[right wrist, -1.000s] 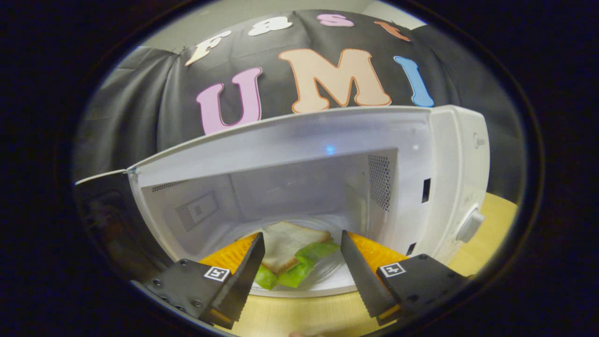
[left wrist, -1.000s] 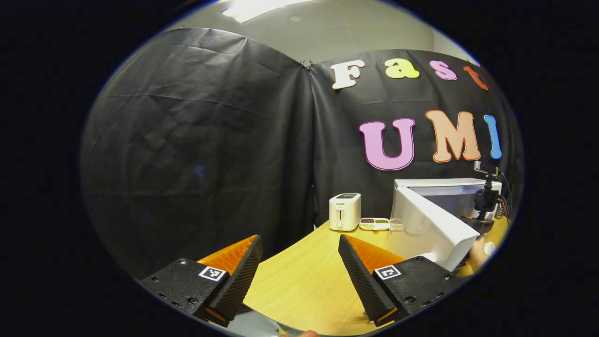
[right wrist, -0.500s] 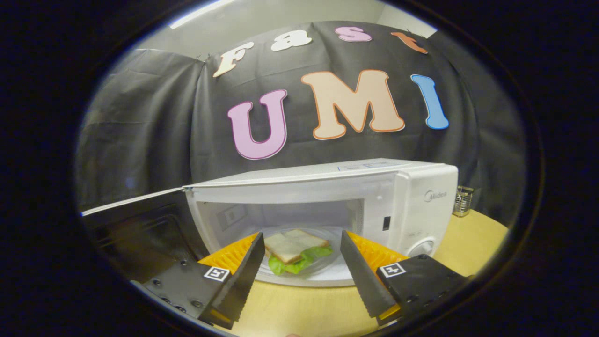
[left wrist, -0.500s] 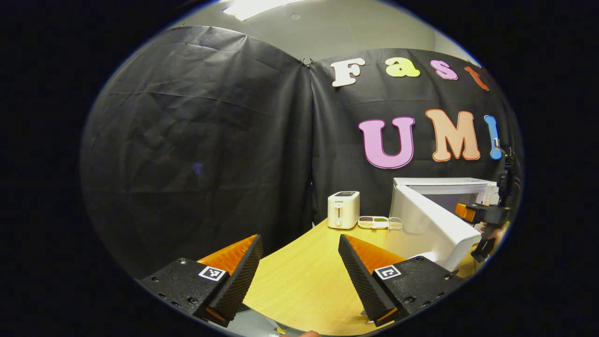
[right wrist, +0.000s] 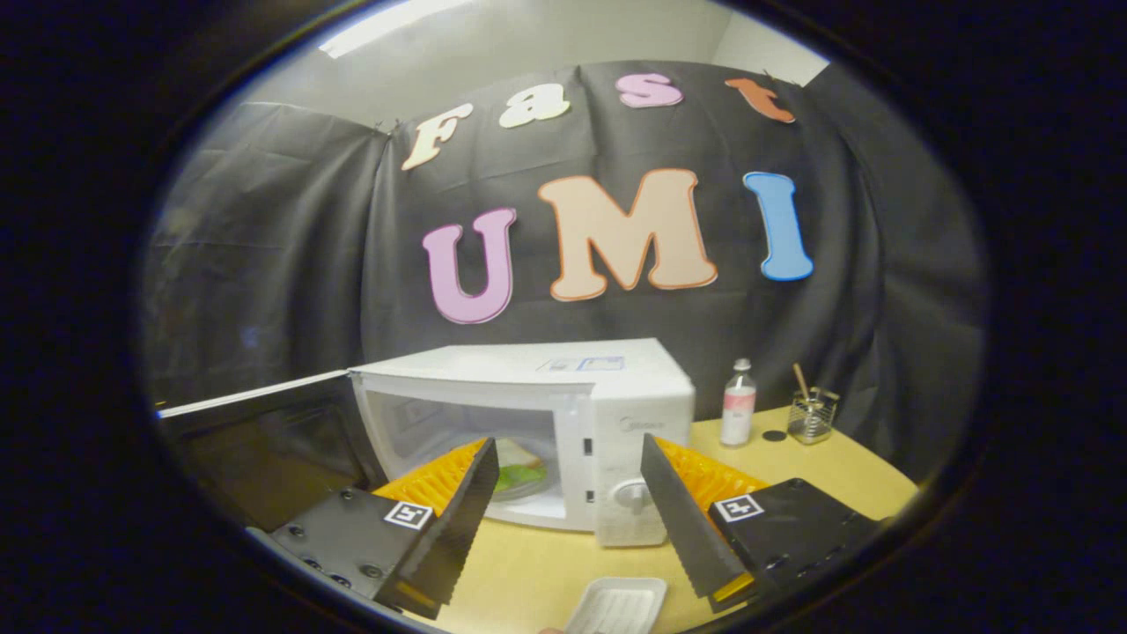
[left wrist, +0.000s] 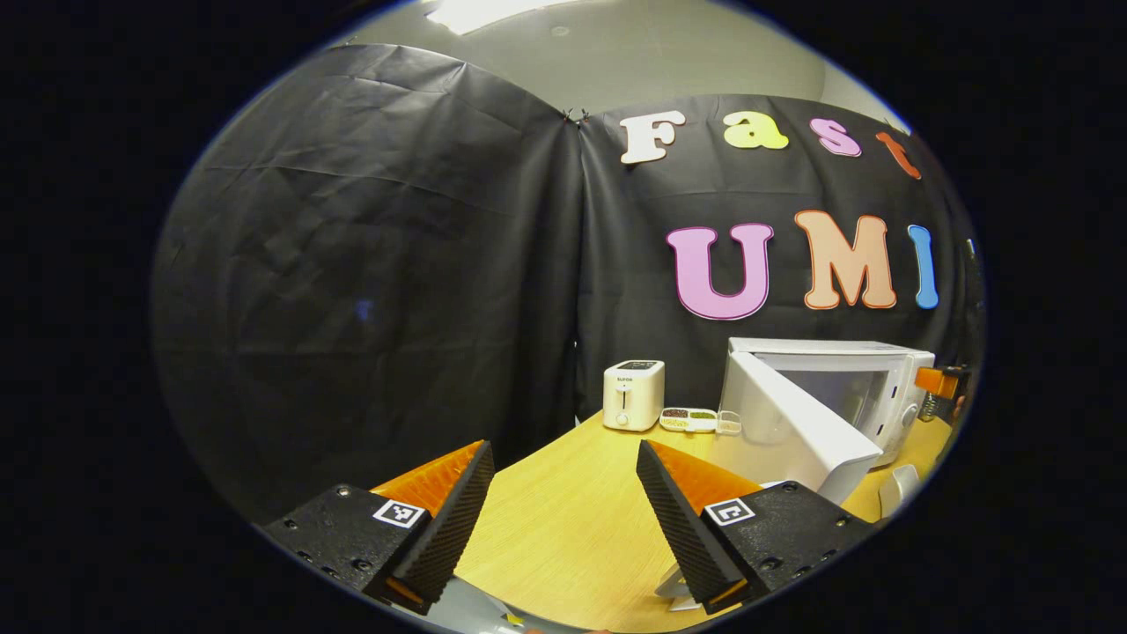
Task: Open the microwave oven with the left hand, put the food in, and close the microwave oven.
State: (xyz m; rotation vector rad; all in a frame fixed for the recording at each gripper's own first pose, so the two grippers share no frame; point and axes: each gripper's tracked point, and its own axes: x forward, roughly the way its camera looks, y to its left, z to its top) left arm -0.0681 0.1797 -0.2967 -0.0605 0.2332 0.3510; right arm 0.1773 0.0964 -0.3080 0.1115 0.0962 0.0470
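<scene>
The light wooden table (left wrist: 572,519) takes up the lower middle of the left gripper view and runs across the bottom of the right gripper view. On it stands the white box-shaped microwave oven (right wrist: 607,387), at centre in the right gripper view and at right of centre in the left gripper view (left wrist: 867,387). Its door (left wrist: 792,431) hangs wide open, swung out toward the lower middle of the left gripper view; in the right gripper view the same door (right wrist: 255,431) reaches to the left edge, its dark inner window facing me.

Inside the oven cavity, just left of centre in the right gripper view, lies the food, a sandwich with green lettuce (right wrist: 519,471), partly hidden behind a finger.

The left gripper (left wrist: 563,519) sits at the bottom of its own view with fingers spread wide and nothing between them, over bare table. The right gripper (right wrist: 568,519) is likewise spread wide and empty, drawn up in front of the oven, apart from it.

A small white toaster (left wrist: 632,394) stands left of the oven, and beside it a clear divided tray of dark and green fillings (left wrist: 700,420). At right of the right gripper view stand a small clear bottle with a pink label (right wrist: 738,403) and a wire cup (right wrist: 812,416). A white ribbed plastic tray (right wrist: 616,606) lies at the bottom centre.
</scene>
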